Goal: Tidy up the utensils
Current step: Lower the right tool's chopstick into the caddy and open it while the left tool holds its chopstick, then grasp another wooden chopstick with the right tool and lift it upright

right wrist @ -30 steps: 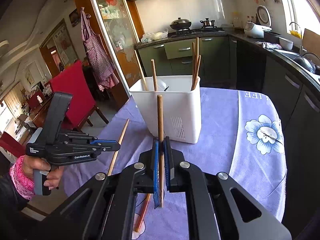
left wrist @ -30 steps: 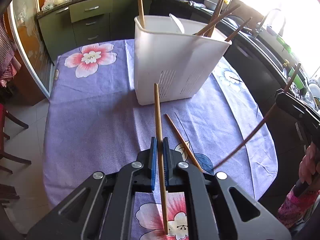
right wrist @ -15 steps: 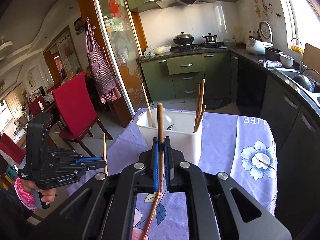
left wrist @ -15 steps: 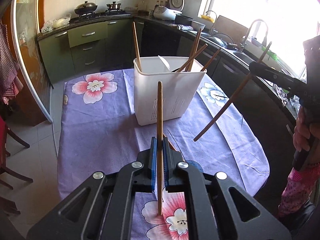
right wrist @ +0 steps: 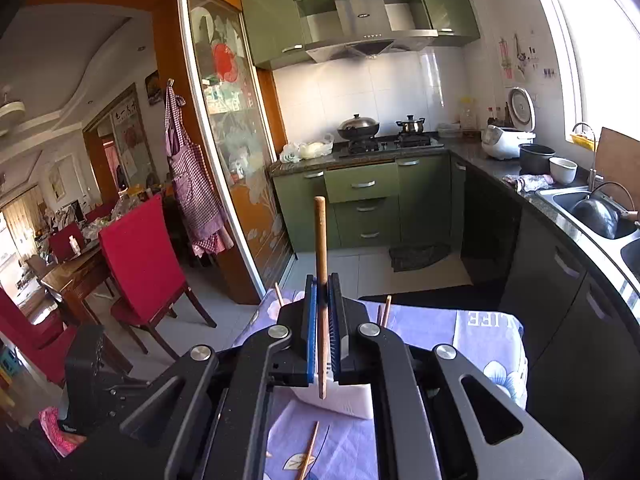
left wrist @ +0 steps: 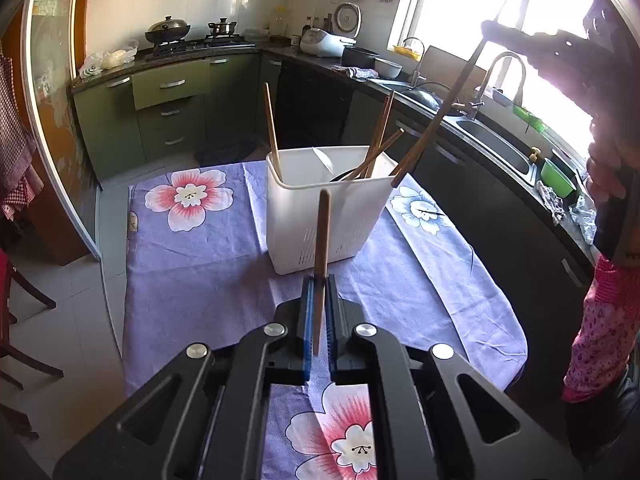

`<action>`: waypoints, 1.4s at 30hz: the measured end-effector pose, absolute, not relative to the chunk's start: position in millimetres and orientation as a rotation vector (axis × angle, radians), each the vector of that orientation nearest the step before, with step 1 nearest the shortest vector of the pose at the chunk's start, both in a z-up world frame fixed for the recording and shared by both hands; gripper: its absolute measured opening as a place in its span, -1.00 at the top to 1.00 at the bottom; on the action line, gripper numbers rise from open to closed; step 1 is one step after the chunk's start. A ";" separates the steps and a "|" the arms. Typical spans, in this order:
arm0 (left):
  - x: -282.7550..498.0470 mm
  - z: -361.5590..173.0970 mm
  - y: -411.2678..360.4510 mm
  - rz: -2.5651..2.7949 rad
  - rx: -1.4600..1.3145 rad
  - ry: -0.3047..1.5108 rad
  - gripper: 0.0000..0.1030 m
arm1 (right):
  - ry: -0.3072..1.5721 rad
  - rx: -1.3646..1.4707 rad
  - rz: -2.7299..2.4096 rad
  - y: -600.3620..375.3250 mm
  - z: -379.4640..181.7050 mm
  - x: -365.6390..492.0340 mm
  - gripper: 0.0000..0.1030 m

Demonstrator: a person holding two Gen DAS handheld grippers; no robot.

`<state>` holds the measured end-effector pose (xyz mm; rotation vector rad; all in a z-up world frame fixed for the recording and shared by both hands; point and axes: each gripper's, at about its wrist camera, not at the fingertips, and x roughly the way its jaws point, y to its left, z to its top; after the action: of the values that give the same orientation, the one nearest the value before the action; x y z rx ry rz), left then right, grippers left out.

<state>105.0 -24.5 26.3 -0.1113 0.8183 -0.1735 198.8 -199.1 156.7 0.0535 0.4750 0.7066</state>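
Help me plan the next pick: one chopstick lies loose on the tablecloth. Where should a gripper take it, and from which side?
Probably mid-shaft on the chopstick, coming straight down with the jaws across its thin width. It lies flat on the tablecloth near the white holder, so a side approach cannot get under it.

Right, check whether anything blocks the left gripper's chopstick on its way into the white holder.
Nothing visible does. The left gripper grips its chopstick before the white holder, whose top is open; the chopsticks already inside lean at the edges.
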 end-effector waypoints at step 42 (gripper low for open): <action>181.3 139.3 -15.2 -0.177 -0.098 0.725 0.94 | 1.061 -0.412 0.684 -85.0 -142.8 183.8 0.59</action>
<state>181.3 -15.2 139.3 -0.0984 0.7254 -0.1772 183.8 -85.0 -142.8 -0.4120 1.0610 0.6837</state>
